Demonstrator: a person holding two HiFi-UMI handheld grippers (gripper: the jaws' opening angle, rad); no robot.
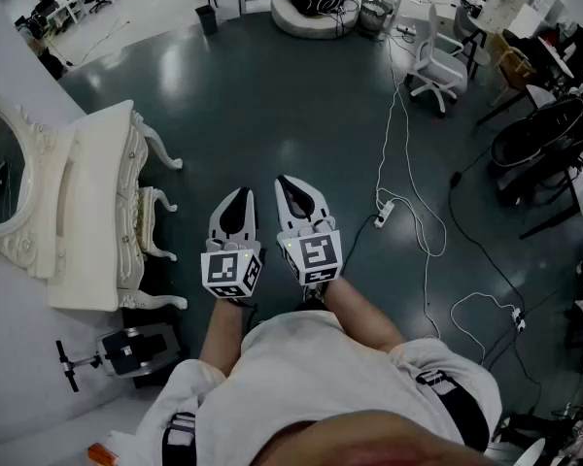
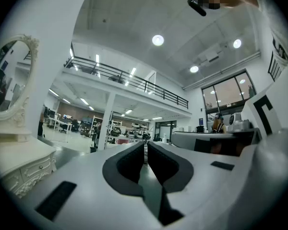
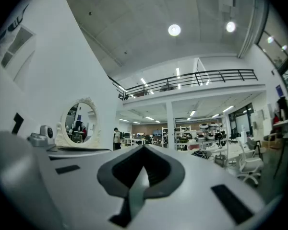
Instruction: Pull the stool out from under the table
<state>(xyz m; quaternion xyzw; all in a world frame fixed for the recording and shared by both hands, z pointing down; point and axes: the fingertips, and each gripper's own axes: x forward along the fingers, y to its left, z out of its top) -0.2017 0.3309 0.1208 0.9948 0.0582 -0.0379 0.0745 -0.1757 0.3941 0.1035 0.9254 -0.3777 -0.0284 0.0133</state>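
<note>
The white carved dressing table point(image 1: 97, 212) with its oval mirror point(image 1: 0, 178) stands against the wall at the left. The white stool point(image 1: 148, 223) is tucked under it, and only its edge and curved legs show. My left gripper point(image 1: 236, 200) and right gripper point(image 1: 296, 194) are held side by side in front of the person's body, to the right of the table and apart from the stool. Both are shut and hold nothing. The left gripper view shows its jaws point(image 2: 145, 146) almost together, with the table point(image 2: 19, 163) at the left. The right gripper point(image 3: 144, 148) has its tips meeting.
A white cable with a power strip point(image 1: 384, 214) runs across the dark floor to the right of the grippers. A white office chair point(image 1: 437, 66) stands beyond it, and dark chairs point(image 1: 544, 149) stand at the far right. A small black-and-white device point(image 1: 128, 349) lies near the table's front leg.
</note>
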